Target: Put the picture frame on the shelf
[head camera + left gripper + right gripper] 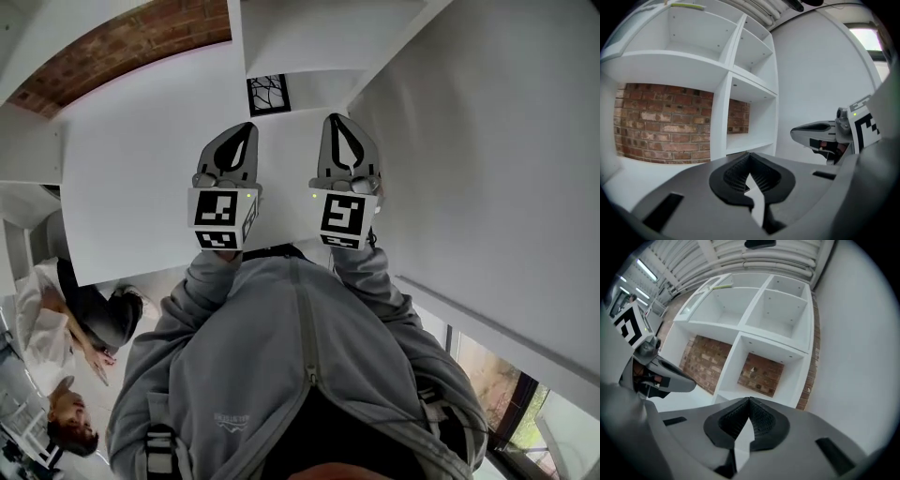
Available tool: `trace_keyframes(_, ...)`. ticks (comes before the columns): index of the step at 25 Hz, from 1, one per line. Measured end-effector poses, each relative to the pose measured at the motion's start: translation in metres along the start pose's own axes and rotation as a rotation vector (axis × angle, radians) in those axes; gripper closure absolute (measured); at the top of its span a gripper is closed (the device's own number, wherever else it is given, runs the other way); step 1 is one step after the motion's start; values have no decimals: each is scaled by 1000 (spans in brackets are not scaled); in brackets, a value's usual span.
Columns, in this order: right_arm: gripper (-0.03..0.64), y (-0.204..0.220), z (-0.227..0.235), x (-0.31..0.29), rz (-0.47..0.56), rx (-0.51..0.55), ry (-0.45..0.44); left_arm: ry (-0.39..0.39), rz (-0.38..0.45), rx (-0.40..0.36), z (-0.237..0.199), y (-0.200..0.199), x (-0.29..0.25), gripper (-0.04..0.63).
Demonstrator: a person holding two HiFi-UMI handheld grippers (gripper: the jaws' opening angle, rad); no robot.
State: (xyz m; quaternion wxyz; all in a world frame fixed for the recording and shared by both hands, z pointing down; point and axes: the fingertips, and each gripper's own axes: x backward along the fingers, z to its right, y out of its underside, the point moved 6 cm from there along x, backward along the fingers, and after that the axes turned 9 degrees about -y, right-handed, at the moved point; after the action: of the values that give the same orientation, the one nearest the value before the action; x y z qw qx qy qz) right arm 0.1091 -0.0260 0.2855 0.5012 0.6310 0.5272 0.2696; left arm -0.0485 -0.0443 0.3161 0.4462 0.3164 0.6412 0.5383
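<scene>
head view: left gripper (246, 128) and right gripper (335, 119) are held up side by side, near each other but apart, both pointing at the white shelf (314, 89). both sets of jaws look pinched together. the picture frame (268, 94), black-edged with a dark line pattern, stands inside a shelf compartment just beyond the gripper tips. neither gripper touches it. brick wall (122, 52) shows at upper left. grey sleeves (202, 291) sit below the grippers, and another person (75, 328) is at lower left.

left gripper view: jaw tips meet with nothing between them. white shelf compartments are ahead with brick behind, and the right gripper is off to the right.

right gripper view: jaws are closed tip to tip and empty. a grid of open shelf compartments is ahead, with brick showing through the lower ones. the left gripper is at the left edge.
</scene>
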Motion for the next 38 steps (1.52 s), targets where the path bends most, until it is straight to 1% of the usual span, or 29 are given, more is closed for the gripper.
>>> trace_keyframes(2, 589, -4, -2, 12, 45, -58, 9, -4, 26, -3, 3, -6, 9, 589)
trace_keyframes(5, 589, -13, -6, 26, 101, -134, 0, -7, 55, 4, 7, -13, 22, 589)
trace_keyframes(9, 589, -25, -9, 44, 150, -193, -19, -12, 86, 14, 13, -22, 40, 589)
trace_keyframes(12, 589, -26, -14, 54, 154, -205, -39, -16, 112, 3, 18, -30, 52, 589)
trace_keyframes(15, 589, -24, -17, 64, 149, -233, -57, -18, 120, -14, 23, -32, 62, 589)
trace_keyframes(22, 591, -22, -20, 75, 155, -240, -83, -15, 96, -21, 30, -24, 74, 589)
trace_keyframes(27, 591, -23, -25, 75, 154, -233, -100, -9, 97, -23, 33, -23, 76, 589)
trace_keyframes(32, 591, -23, -26, 74, 169, -255, -95, -16, 101, -17, 31, -23, 76, 589)
trace_keyframes(38, 591, -20, -29, 70, 160, -266, -103, -12, 94, -21, 30, -21, 75, 589)
